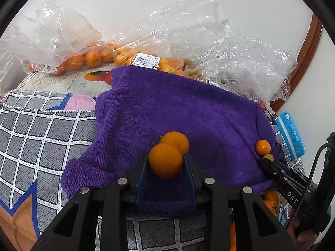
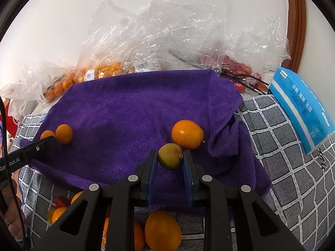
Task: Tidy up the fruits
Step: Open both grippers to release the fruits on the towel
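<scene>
Fruit sits in both of our claws. Our left claw [image 1: 166,161] pinches an orange kumquat [image 1: 165,160] between its blue pads, low over the purple towel [image 1: 167,108]. A second orange kumquat [image 1: 175,141] lies on the towel just behind the held one, touching it as far as we can tell from the left wrist view. Our right claw [image 2: 170,159] is pressed onto a greenish-yellow kumquat [image 2: 170,159], also low over the towel. Just beyond it, near the towel's folded right corner, rests a larger orange fruit [image 2: 187,134], close to the held one.

From the right wrist view we see the left claw's tip at the towel's left edge, with the two orange kumquats beside it. From the left wrist view the right claw reaches in from the right side, with the larger orange fruit just above its tip.

The towel is spread over a grey checked cloth [image 1: 37,138] that covers the surface. At the near edge, below the towel, more loose orange fruits [image 2: 162,232] lie on the checked cloth. Behind the towel we see clear plastic bags [image 1: 69,41] holding orange fruits, some with barcode labels, and a bag of red fruits [image 2: 236,67] at the right. A blue packet [image 2: 299,108] lies on the cloth at the far right.
</scene>
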`<state>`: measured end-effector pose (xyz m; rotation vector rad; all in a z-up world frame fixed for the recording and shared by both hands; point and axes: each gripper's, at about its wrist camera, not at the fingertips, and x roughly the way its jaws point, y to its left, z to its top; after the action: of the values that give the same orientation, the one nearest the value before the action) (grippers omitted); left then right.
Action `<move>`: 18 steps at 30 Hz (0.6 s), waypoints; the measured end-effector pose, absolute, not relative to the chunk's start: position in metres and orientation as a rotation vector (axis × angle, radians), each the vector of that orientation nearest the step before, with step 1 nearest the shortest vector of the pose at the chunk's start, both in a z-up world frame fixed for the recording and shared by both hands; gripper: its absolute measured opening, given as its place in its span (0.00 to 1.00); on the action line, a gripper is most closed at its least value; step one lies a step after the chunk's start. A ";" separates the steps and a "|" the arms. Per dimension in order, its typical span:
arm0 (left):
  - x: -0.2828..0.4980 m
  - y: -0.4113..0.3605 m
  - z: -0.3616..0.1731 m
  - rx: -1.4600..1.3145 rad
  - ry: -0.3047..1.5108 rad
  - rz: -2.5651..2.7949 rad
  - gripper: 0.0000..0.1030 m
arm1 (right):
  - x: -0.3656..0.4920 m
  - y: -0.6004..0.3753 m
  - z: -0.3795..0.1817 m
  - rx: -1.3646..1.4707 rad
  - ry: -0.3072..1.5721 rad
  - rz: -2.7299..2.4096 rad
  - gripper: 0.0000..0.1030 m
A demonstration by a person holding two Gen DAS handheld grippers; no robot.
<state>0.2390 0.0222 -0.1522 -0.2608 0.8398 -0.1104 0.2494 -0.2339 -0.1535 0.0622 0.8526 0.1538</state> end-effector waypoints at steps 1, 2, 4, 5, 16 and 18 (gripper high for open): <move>0.239 0.022 -0.152 -0.259 0.840 -0.109 0.31 | 0.249 -0.234 -0.153 0.061 0.852 0.154 0.24; 0.239 0.022 -0.153 -0.257 0.841 -0.108 0.31 | 0.248 -0.234 -0.154 0.061 0.850 0.155 0.24; 0.239 0.021 -0.153 -0.254 0.842 -0.106 0.31 | 0.248 -0.234 -0.153 0.057 0.848 0.155 0.24; 0.239 0.021 -0.153 -0.255 0.842 -0.107 0.31 | 0.248 -0.234 -0.153 0.057 0.848 0.155 0.24; 0.238 0.021 -0.155 -0.259 0.841 -0.110 0.31 | 0.246 -0.233 -0.152 0.049 0.843 0.159 0.32; 0.238 0.021 -0.154 -0.269 0.841 -0.123 0.33 | 0.245 -0.233 -0.151 0.048 0.837 0.158 0.35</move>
<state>0.2379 0.0214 -0.1541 -0.2694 0.8407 -0.1233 0.2447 -0.2334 -0.1509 0.0482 0.8369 0.1580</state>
